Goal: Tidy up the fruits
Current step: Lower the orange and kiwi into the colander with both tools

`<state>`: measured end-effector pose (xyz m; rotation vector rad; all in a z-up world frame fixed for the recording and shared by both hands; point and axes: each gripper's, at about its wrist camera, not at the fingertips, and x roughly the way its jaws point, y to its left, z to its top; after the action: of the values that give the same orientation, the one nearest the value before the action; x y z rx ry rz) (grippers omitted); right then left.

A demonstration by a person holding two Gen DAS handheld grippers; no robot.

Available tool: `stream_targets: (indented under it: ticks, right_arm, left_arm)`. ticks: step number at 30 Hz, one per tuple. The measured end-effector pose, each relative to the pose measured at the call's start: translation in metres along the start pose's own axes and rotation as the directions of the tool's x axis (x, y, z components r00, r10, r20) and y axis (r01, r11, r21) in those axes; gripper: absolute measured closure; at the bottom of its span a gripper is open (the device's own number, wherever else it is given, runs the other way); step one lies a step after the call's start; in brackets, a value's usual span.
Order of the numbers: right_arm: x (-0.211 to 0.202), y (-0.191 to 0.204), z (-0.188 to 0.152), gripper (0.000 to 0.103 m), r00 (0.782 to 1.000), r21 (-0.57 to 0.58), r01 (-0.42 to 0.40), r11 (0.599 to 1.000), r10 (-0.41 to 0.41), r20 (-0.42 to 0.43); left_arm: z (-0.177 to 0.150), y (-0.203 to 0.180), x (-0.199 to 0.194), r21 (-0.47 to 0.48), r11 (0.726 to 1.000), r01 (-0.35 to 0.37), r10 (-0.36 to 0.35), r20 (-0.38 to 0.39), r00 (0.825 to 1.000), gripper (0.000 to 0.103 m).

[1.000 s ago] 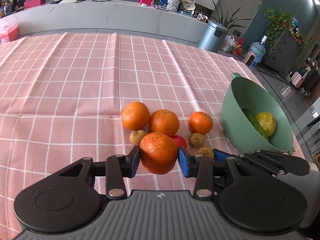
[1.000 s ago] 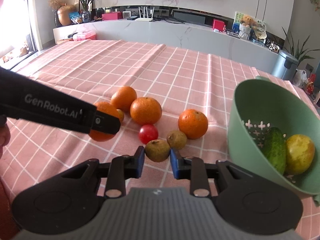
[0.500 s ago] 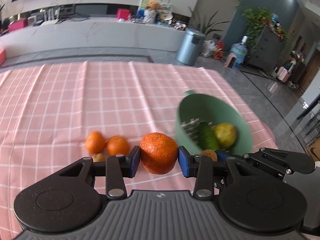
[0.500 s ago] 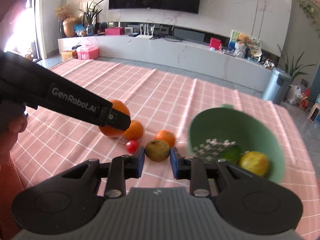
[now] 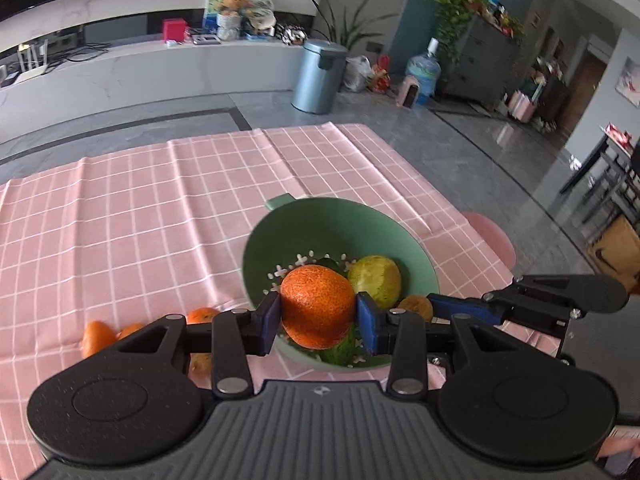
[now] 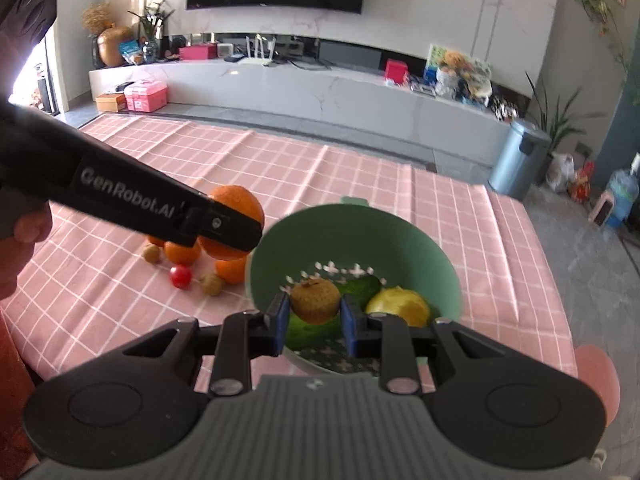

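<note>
In the left wrist view, the left gripper (image 5: 317, 317) sits low in the centre of the frame, its blue pads clenched on a large orange (image 5: 316, 306). The orange hangs over the open mouth of a green colander bowl (image 5: 256, 248), which stands on the pink checked tablecloth (image 5: 120, 216) at centre frame. Inside the bowl lie a yellow-green fruit (image 5: 376, 280) and a cucumber (image 5: 340, 350), the latter mostly hidden behind the orange. At the right, the right gripper (image 5: 420, 308) reaches in with a small brown fruit (image 5: 416, 307) at its blue fingertips. At lower left, blurred oranges (image 5: 96, 336) rest on the cloth.

In the right wrist view, the right gripper (image 6: 313, 318) at lower centre grasps the small brown fruit (image 6: 315, 300) between its blue pads, just above the bowl (image 6: 400, 232). Below it lie the cucumber (image 6: 360, 286) and the yellow-green fruit (image 6: 400, 306). The left gripper (image 6: 236, 226) enters from the upper left, holding the large orange (image 6: 240, 204) beside the bowl's left rim. On the tablecloth (image 6: 360, 176) left of the bowl sit loose oranges (image 6: 182, 252), a cherry tomato (image 6: 180, 276) and two small brown fruits (image 6: 211, 284).
</note>
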<state>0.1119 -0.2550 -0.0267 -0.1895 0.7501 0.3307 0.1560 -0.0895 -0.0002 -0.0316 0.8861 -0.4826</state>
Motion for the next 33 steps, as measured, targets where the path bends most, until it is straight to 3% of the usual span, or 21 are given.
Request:
stream_targets:
  ticks: [7, 14, 27, 33]
  right_arm:
    - [0.027, -0.033, 0.003, 0.080, 0.995, 0.100, -0.023, 0.995, 0.032, -0.094]
    - [0.063, -0.050, 0.003, 0.080, 0.976, 0.178, -0.068, 0.982, 0.103, -0.192]
    - [0.109, -0.043, 0.008, 0.080, 0.930, 0.118, -0.091, 0.989, 0.127, -0.344]
    - [0.115, -0.043, 0.008, 0.080, 0.924, 0.095, -0.091, 0.991, 0.119, -0.363]
  left_arm:
    - [0.010, 0.014, 0.042, -0.036, 0.999, 0.020, -0.023, -0.094, 0.995, 0.057]
    - [0.013, 0.021, 0.068, -0.041, 0.999, 0.017, -0.024, -0.185, 0.982, 0.057]
    - [0.013, 0.013, 0.097, 0.045, 0.998, -0.039, 0.049, -0.260, 0.964, 0.057]
    - [0.011, 0.010, 0.101, 0.060, 0.997, -0.041, 0.055, -0.268, 0.962, 0.057]
